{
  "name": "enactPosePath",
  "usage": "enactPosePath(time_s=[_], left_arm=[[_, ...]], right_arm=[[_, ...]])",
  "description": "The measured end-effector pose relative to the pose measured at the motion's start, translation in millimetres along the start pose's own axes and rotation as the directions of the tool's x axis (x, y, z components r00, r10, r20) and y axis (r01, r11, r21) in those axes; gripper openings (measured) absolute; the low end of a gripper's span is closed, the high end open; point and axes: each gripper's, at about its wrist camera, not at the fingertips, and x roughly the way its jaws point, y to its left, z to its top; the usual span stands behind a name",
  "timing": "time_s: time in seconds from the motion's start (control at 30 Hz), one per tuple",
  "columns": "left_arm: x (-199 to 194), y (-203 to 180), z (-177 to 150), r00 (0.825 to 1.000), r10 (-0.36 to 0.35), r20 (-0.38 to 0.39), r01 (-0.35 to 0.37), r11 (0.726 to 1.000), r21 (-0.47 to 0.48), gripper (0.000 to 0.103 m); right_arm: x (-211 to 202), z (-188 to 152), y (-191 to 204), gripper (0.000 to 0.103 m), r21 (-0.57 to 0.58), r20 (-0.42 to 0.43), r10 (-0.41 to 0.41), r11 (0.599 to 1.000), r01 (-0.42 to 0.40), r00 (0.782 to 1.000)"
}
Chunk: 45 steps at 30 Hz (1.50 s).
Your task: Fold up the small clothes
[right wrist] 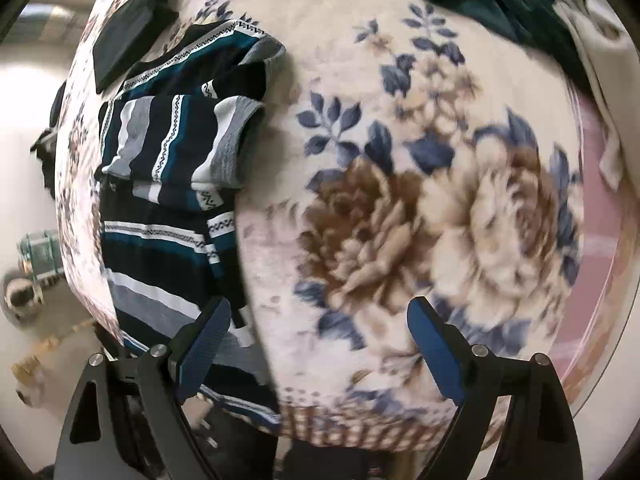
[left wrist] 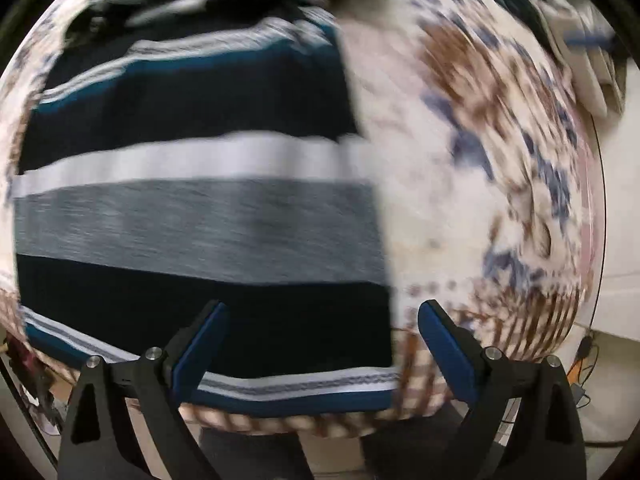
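Observation:
A striped sweater [left wrist: 192, 216] in navy, teal, grey and white lies flat on a floral blanket [left wrist: 460, 184]. My left gripper [left wrist: 322, 312] is open and empty, hovering over the sweater's near hem, its fingers apart above the right hem corner. In the right wrist view the sweater [right wrist: 168, 184] lies at the left with its sleeves folded across the body. My right gripper [right wrist: 318, 308] is open and empty over the blanket [right wrist: 400, 200], just right of the sweater's right edge. The left wrist view is motion-blurred.
A dark folded garment [right wrist: 128, 44] lies on the blanket beyond the sweater. Dark green cloth [right wrist: 500, 4] and pale fabric [right wrist: 600, 80] sit at the far right. The blanket's near edge [right wrist: 360, 428] drops to the floor [right wrist: 40, 320].

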Motion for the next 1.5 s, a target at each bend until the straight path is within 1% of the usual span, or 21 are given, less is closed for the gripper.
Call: enactPosePath(time_s=[0.1, 0.13, 0.17, 0.2, 0.27, 0.3, 0.33, 0.37, 0.43, 0.6, 0.7, 0.73, 0.77, 0.8, 0.83, 0.9, 0.97, 1.1, 1.23, 1.37, 1.5], left_arm=[[37, -29, 1, 0.997, 0.064, -0.032, -0.062, 0.996, 0.057, 0.097], [47, -33, 2, 0.997, 0.063, -0.045, -0.060, 0.996, 0.064, 0.097], [61, -36, 4, 0.998, 0.025, -0.057, -0.022, 0.998, 0.059, 0.095], [67, -36, 6, 0.999, 0.010, -0.050, -0.007, 0.999, 0.053, 0.090], [70, -34, 9, 1.000, 0.006, 0.010, -0.007, 0.999, 0.041, 0.074], [65, -30, 10, 0.999, -0.005, 0.049, 0.004, 1.000, 0.027, 0.052], [59, -26, 10, 0.997, -0.009, 0.083, 0.008, 1.000, 0.014, 0.024], [55, -22, 10, 0.995, -0.021, 0.098, 0.020, 1.000, 0.011, 0.014], [49, -14, 11, 0.992, -0.065, 0.111, 0.066, 0.998, -0.007, 0.007], [26, -2, 12, 0.987, -0.090, 0.136, 0.093, 0.995, -0.016, 0.004], [5, -2, 12, 0.981, -0.085, 0.171, 0.086, 0.996, 0.002, 0.004], [-6, 0, 12, 0.979, -0.078, 0.190, 0.077, 0.997, 0.013, 0.004], [-12, 2, 8, 0.977, -0.072, 0.203, 0.070, 0.997, 0.018, 0.004], [-20, 5, 5, 0.974, -0.060, 0.218, 0.056, 0.998, 0.022, 0.004], [-32, 8, 4, 0.969, -0.030, 0.244, 0.023, 0.999, 0.030, 0.004], [-48, 18, 2, 0.958, 0.008, 0.286, -0.021, 0.999, 0.045, 0.004], [-65, 33, 1, 0.948, 0.013, 0.319, -0.024, 0.999, 0.033, 0.004], [-94, 70, -4, 0.924, -0.005, 0.382, 0.016, 1.000, -0.025, 0.004], [-123, 125, -16, 0.903, -0.014, 0.430, 0.065, 0.993, -0.103, 0.004], [-141, 188, -25, 0.890, -0.025, 0.456, 0.124, 0.974, -0.189, 0.004], [-137, 256, -35, 0.895, -0.015, 0.446, 0.148, 0.953, -0.265, 0.004]], right_arm=[[11, 14, -14, 0.091, 0.004, -0.006, 0.031, 1.000, -0.031, 0.999], [18, 22, -18, 0.091, 0.008, -0.005, 0.052, 0.999, -0.052, 0.999], [25, 27, -20, 0.091, 0.015, -0.003, 0.065, 0.998, -0.065, 0.998], [33, 37, -22, 0.091, 0.016, -0.003, 0.073, 0.997, -0.073, 0.997], [46, 55, -23, 0.091, 0.021, -0.005, 0.074, 0.997, -0.074, 0.997], [54, 68, -23, 0.091, 0.036, -0.007, 0.089, 0.995, -0.089, 0.996], [61, 78, -21, 0.091, 0.049, -0.007, 0.119, 0.992, -0.118, 0.993], [71, 94, -19, 0.091, 0.062, -0.006, 0.161, 0.985, -0.160, 0.987], [90, 117, -11, 0.091, 0.067, -0.014, 0.223, 0.973, -0.222, 0.975], [136, 174, 13, 0.091, 0.097, -0.014, 0.281, 0.955, -0.279, 0.960], [142, 190, 28, 0.089, 0.093, 0.024, 0.327, 0.940, -0.328, 0.945], [140, 194, 36, 0.074, 0.078, 0.055, 0.359, 0.929, -0.362, 0.932], [140, 197, 42, 0.040, 0.073, 0.069, 0.365, 0.926, -0.369, 0.929], [139, 199, 49, 0.024, 0.074, 0.075, 0.355, 0.930, -0.360, 0.932], [139, 200, 57, 0.016, 0.077, 0.083, 0.342, 0.934, -0.348, 0.936], [133, 200, 73, 0.015, 0.080, 0.106, 0.297, 0.949, -0.306, 0.949], [121, 199, 90, 0.014, 0.065, 0.118, 0.272, 0.958, -0.280, 0.955], [82, 197, 121, 0.013, 0.025, 0.133, 0.197, 0.979, -0.202, 0.971], [51, 197, 164, 0.013, -0.030, 0.120, 0.114, 0.993, -0.111, 0.986], [32, 204, 224, 0.013, -0.066, 0.108, 0.061, 0.996, -0.054, 0.992], [41, 218, 303, 0.013, -0.082, 0.112, 0.031, 0.996, -0.022, 0.993]])
